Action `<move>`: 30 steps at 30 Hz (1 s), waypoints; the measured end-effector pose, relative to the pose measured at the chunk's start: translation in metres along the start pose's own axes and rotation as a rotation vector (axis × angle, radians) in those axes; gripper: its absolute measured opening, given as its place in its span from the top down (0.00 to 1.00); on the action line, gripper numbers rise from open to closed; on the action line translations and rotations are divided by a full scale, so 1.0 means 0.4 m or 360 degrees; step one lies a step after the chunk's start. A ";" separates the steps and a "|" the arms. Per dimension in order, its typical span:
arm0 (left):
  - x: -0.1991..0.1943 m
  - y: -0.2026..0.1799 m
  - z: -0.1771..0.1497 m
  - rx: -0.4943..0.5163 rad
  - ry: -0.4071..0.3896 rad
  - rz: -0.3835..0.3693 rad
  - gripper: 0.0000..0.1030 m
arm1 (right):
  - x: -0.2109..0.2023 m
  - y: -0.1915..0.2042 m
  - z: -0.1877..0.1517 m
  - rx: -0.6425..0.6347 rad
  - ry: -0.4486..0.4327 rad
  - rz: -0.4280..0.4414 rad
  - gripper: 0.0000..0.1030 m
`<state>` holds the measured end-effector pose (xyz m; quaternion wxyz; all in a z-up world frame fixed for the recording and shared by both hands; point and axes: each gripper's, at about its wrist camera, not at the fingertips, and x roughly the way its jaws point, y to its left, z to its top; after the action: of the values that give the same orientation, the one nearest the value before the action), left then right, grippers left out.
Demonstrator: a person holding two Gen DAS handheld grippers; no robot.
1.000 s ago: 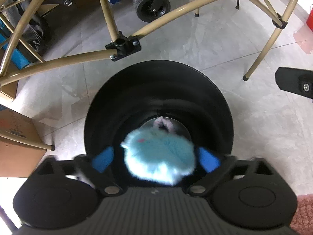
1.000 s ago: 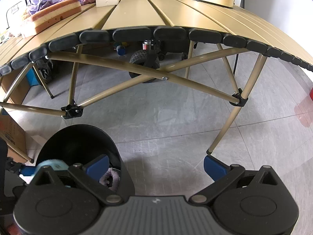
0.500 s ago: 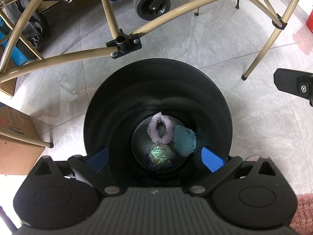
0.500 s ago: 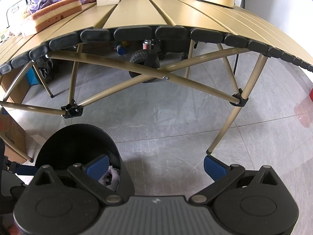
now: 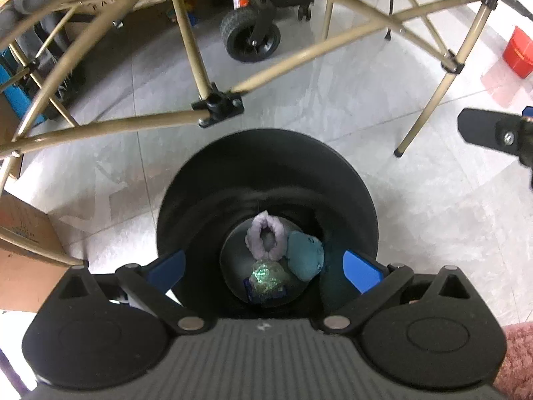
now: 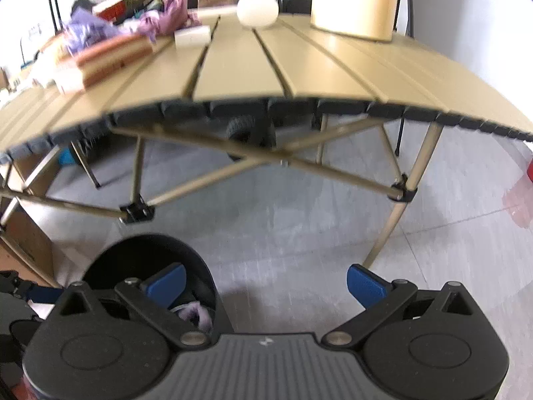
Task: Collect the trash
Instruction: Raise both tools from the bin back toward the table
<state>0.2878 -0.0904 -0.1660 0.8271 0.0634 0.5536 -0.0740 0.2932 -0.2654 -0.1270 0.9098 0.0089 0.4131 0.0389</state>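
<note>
A black trash bin (image 5: pixel 266 153) stands on the floor under my left gripper (image 5: pixel 265 266), which is open and empty above its mouth. At the bin's bottom lie a blue fluffy ball (image 5: pixel 304 255), a purple fuzzy ring (image 5: pixel 266 240) and a shiny crumpled wrapper (image 5: pixel 266 278). My right gripper (image 6: pixel 265 283) is open and empty, to the right of the bin (image 6: pixel 146 253), and faces the tan folding table (image 6: pixel 266 70). On the table lie purple cloth (image 6: pixel 83 28), a white block (image 6: pixel 192 36), a white ball (image 6: pixel 257 10) and a sponge-like block (image 6: pixel 110 56).
Table legs and cross bars (image 5: pixel 213 106) stand just beyond the bin. A wheeled cart (image 5: pixel 253 33) is under the table. A cardboard box (image 5: pixel 23 246) is at the left, a red container (image 5: pixel 518 51) at the far right. A tan cylinder (image 6: pixel 354 0) stands on the table.
The blue fluffy ball left my left gripper and fell to the bin's bottom. Both grippers have risen and tilted up; the right view now shows more of the tabletop.
</note>
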 end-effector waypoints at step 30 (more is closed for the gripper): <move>-0.330 0.139 -0.034 0.0066 -0.0922 -0.0079 0.00 | -0.155 0.099 0.100 0.0057 -0.0667 0.0155 0.00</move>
<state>0.2364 -0.0263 -0.0478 0.9472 0.0429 0.2940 -0.1205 0.2801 -0.2302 -0.0520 0.9725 0.0528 0.2147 0.0728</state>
